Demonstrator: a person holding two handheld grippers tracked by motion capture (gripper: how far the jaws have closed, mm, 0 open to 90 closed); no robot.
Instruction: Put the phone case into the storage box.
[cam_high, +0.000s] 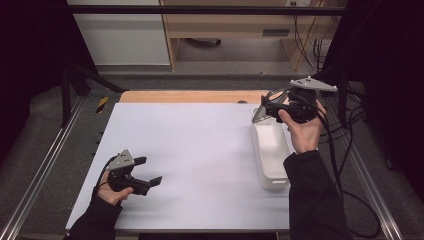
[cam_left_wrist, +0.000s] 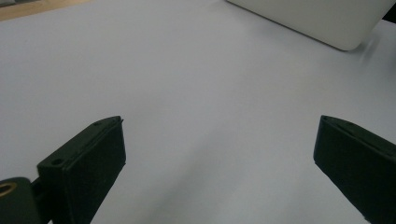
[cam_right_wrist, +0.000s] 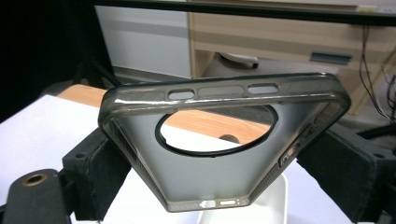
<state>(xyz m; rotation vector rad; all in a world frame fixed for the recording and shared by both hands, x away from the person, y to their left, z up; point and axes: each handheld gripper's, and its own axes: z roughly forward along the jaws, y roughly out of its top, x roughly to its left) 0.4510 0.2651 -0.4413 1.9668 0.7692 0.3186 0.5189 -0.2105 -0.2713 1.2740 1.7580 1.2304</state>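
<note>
Your right gripper (cam_high: 271, 106) has its jaws pinching a smoky translucent phone case (cam_right_wrist: 219, 140) by its two long sides. The case is off the worktop, tilted, inner face toward the camera, round camera cutout toward the top edge, button slots along that edge. In the high view the phone case (cam_high: 259, 114) hangs just above the far end of the white tray (cam_high: 272, 160), at the far right of the worktop (cam_high: 200, 150). Your right hand (cam_high: 302, 131) is raised over the tray's far right side, cable trailing off to the right.

Your left gripper (cam_high: 148, 172) has its jaws spread wide, nothing between them. It sits low at the near left of the worktop, jaws pointing right, left hand (cam_high: 112, 192) behind it. In its own view the jaws look across bare white surface toward the tray (cam_left_wrist: 322, 21), which is well apart from them.

Wooden table edge (cam_high: 190, 96) shows beyond the white sheet at the far side.
</note>
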